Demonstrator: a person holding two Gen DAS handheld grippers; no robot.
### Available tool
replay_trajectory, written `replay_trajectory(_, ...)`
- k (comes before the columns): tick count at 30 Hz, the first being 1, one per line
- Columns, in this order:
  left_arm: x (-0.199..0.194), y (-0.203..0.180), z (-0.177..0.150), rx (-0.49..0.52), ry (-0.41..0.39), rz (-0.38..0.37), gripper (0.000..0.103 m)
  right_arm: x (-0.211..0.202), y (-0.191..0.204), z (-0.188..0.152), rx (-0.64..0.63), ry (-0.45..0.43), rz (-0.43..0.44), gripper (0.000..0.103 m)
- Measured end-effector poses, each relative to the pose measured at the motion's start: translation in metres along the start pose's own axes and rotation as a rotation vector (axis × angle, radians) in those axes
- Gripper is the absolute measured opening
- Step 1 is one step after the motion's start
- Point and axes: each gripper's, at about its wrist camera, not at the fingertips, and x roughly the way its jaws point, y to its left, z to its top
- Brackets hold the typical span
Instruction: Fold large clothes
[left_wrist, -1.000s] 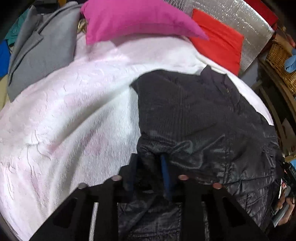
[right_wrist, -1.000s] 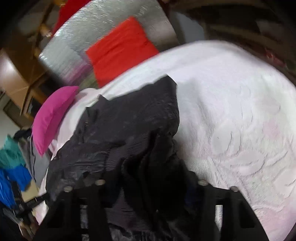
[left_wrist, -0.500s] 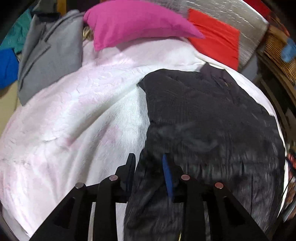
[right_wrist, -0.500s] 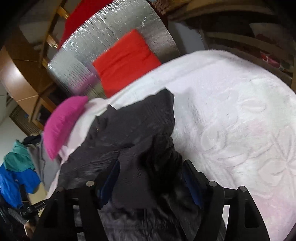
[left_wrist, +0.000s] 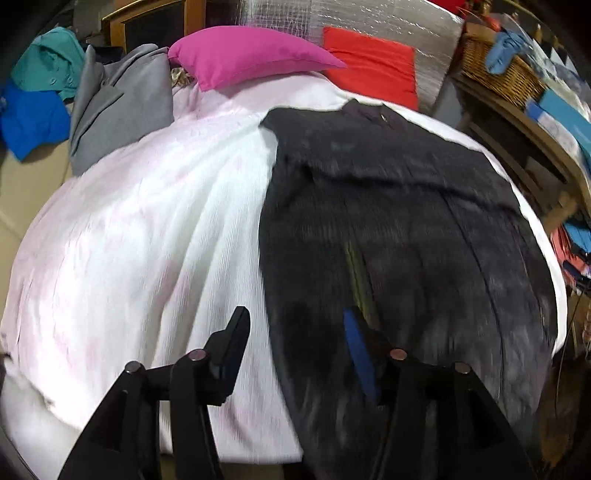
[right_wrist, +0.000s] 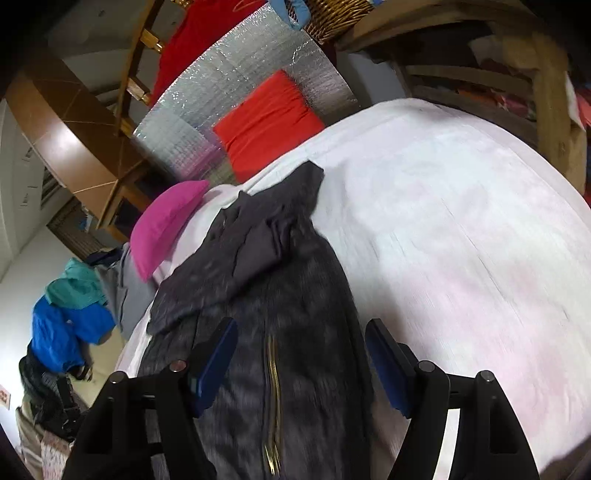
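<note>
Reading both wrist views near to far. Left claw is opening, nothing pinched; its left finger hangs over the white bedspread, its blue-padded right finger over the edge of the black jacket. I can't tell whether the tips touch the fabric, the view is blurred. Right claw is spread wide with nothing gripped; the jacket passes under the gap and its gold zipper runs between the two blue pads.

Jacket lies on the bed, mostly flat, hem end toward me, collar end away. In the left view it sits on the right half of the bedspread, reaching the bed's right edge. In the right view a folded flap, sleeve or shoulder, lies across the upper part.

Further back: pink pillow at the head of the bed, grey garment beside it on the left, red cushion leaning on a silver foil panel. Teal and blue clothes off the bed's left side. Wicker basket on wooden shelving at right.
</note>
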Motion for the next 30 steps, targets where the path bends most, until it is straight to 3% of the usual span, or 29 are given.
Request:
replay_trajectory(6,-0.028,0.007,-0.054,-0.033,0.021,-0.051,0.062,-0.024,-0.022,-0.053,0.051,0.085,0.043,0.075)
replay_trajectory(16,-0.034,-0.005,-0.094,-0.114,0.089,-0.201,0.062,-0.023,-0.042,-0.115,0.13,0.177,0.122,0.076)
replay_trajectory(26,-0.045,0.002,-0.11,-0.176,0.083,-0.215,0.062,0.003,-0.033,-0.138,0.148,0.214,0.14,0.078)
replay_trajectory(30,-0.043,0.004,-0.111,-0.194,0.077,-0.219,0.062,-0.003,-0.017,-0.14,0.095,0.211,0.176,0.078)
